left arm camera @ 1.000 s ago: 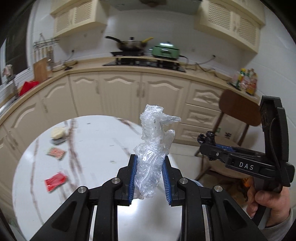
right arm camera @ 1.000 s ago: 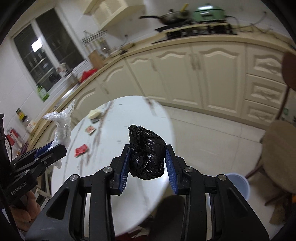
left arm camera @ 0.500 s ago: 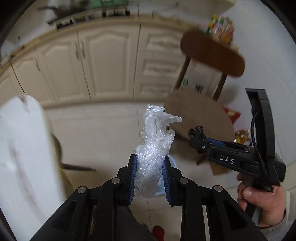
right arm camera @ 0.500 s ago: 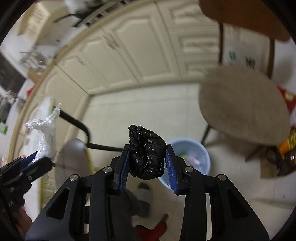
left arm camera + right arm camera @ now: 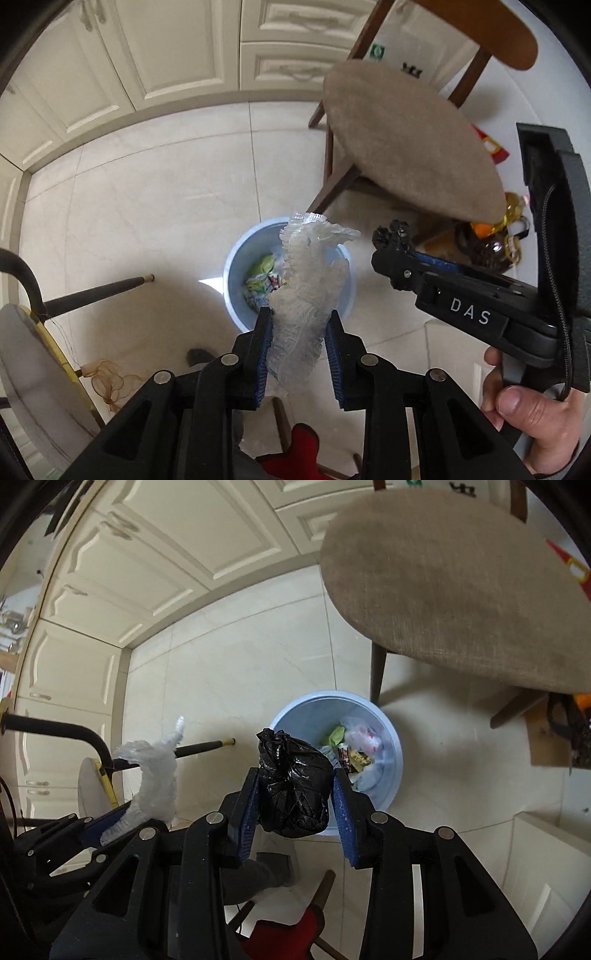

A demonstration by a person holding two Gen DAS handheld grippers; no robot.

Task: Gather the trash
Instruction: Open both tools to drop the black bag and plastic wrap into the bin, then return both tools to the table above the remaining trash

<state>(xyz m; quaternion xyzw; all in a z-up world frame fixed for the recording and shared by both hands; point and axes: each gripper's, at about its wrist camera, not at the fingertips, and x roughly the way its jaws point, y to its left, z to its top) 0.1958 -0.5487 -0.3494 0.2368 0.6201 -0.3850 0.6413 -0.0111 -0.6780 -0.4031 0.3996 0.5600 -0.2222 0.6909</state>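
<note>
Both fisheye views are evenly and fairly brightly lit by soft, diffuse indoor light from above. The pale floor tiles point(image 5: 155, 206) reflect a mild sheen, with 1 small bright glare patch beside the blue bin point(image 5: 236, 266). The chair seat point(image 5: 454, 590) throws a broad, soft-edged shadow onto the floor beneath it. Straight cabinet lines point(image 5: 122, 602) bow strongly toward the edges, and black vignetting fills all 4 corners of each view. The centres are sharp; the chair seat in the right wrist view looks slightly soft. Colours appear muted and warm.
</note>
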